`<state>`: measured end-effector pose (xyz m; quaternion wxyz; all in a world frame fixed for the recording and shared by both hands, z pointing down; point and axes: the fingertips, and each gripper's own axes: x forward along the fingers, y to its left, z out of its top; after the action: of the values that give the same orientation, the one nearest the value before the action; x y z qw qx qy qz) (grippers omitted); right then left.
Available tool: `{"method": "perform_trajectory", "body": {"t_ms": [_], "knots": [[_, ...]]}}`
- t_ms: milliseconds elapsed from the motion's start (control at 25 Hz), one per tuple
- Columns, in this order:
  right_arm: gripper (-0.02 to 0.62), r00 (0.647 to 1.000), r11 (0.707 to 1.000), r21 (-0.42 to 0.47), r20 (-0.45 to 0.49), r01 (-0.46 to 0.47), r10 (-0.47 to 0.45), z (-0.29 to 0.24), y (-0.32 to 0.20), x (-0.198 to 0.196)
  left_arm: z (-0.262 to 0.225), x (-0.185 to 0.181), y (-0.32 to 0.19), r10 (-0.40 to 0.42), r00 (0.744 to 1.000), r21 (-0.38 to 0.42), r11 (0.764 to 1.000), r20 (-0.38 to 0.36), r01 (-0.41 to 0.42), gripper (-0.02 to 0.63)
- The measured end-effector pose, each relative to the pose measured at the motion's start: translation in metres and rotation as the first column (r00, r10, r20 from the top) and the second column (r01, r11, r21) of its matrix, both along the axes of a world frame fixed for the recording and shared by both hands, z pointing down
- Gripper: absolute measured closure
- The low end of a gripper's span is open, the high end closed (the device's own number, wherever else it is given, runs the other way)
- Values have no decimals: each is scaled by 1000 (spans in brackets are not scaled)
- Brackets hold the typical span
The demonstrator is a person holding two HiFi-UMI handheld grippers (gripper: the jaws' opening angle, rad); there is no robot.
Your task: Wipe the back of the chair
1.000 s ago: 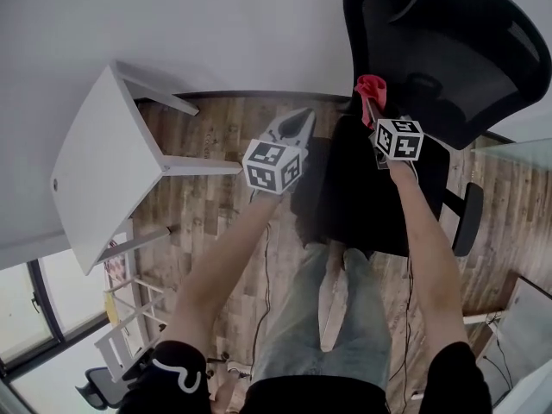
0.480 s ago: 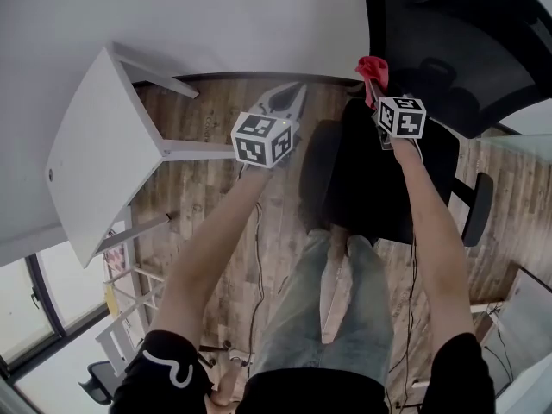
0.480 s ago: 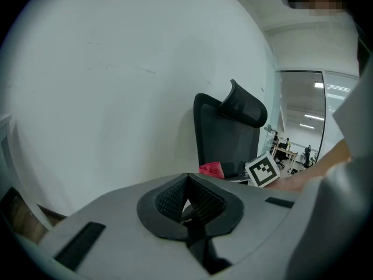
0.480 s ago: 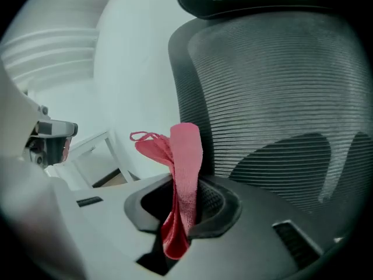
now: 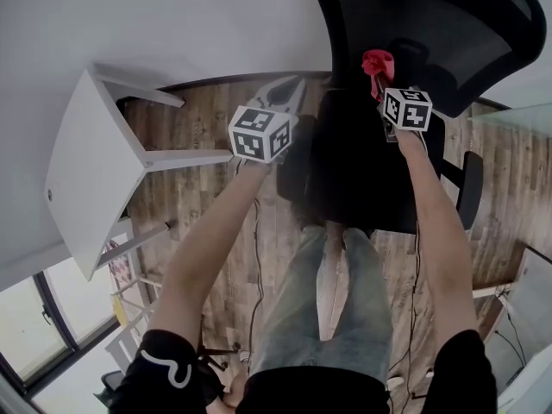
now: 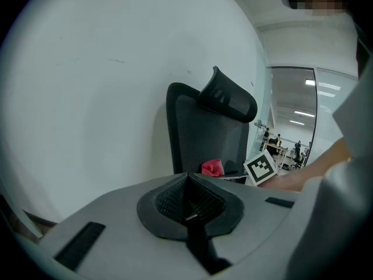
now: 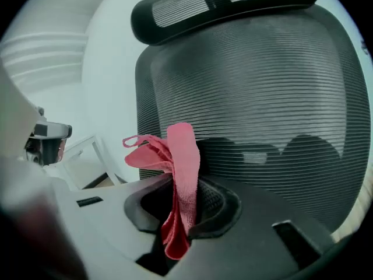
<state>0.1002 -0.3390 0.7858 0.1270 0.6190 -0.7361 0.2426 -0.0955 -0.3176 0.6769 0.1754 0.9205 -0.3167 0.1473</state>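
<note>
Both arms extend forward. The right gripper (image 5: pixel 378 89) clamps the red cloth (image 5: pixel 376 62) near the chair back (image 5: pixel 448 33). The left gripper (image 5: pixel 296 91) is empty, jaws together.

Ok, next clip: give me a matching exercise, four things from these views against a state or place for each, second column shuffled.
Things:
1. red cloth
2. left tool
3. chair back
4. white table

States or places:
a. shut on nothing
b. black mesh, straight ahead of the right tool
c. at the left of the head view
d. pinched in the right tool

Pairs: 1-d, 2-a, 3-b, 4-c.
</note>
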Motion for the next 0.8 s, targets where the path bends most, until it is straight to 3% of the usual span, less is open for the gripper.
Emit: {"method": "perform_trajectory", "body": {"t_ms": [480, 800], "knots": [[518, 987, 987, 0, -9, -160, 160, -6, 58, 164, -5, 127, 22, 103, 995, -16, 995, -9, -103, 583], [515, 974, 975, 2, -27, -223, 223, -3, 97, 239, -4, 197, 39, 164, 986, -22, 986, -9, -164, 583]]}}
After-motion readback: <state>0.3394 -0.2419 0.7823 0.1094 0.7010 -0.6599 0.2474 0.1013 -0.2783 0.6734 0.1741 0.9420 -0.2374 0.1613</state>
